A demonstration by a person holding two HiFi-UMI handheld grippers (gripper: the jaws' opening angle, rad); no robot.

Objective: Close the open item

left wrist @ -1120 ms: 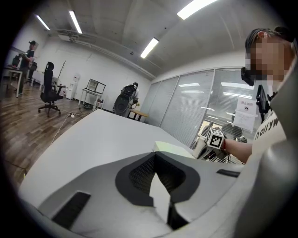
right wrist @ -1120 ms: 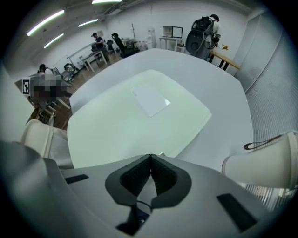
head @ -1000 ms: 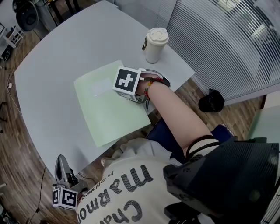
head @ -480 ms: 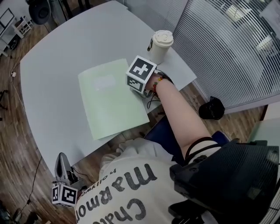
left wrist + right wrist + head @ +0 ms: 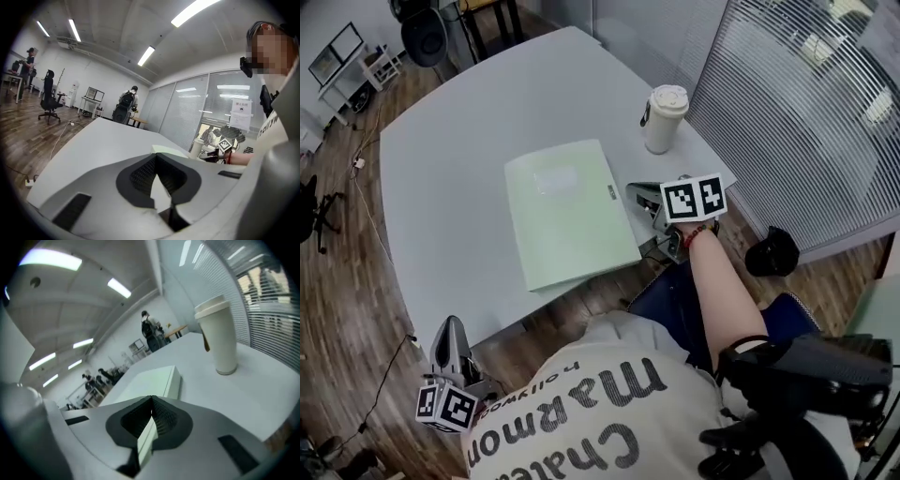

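A pale green folder (image 5: 567,211) lies flat and closed on the grey table (image 5: 459,159); the right gripper view shows its spine edge (image 5: 172,379). My right gripper (image 5: 635,193) hovers just off the folder's right edge, near the table's rim, apart from it. Its jaws are shut with nothing between them (image 5: 151,400). My left gripper (image 5: 450,324) hangs low beyond the table's near-left edge, far from the folder. It is also shut and empty (image 5: 157,155), and it points across the table toward the folder (image 5: 168,150).
A white lidded paper cup (image 5: 664,119) stands upright behind the right gripper, near the table's right edge (image 5: 219,336). A black bag (image 5: 773,251) sits on the wood floor by the blinds. People and office chairs are far across the room.
My right gripper has drawn back from above the folder to the table's right rim. The folder stays flat and closed. The left gripper has hardly moved.
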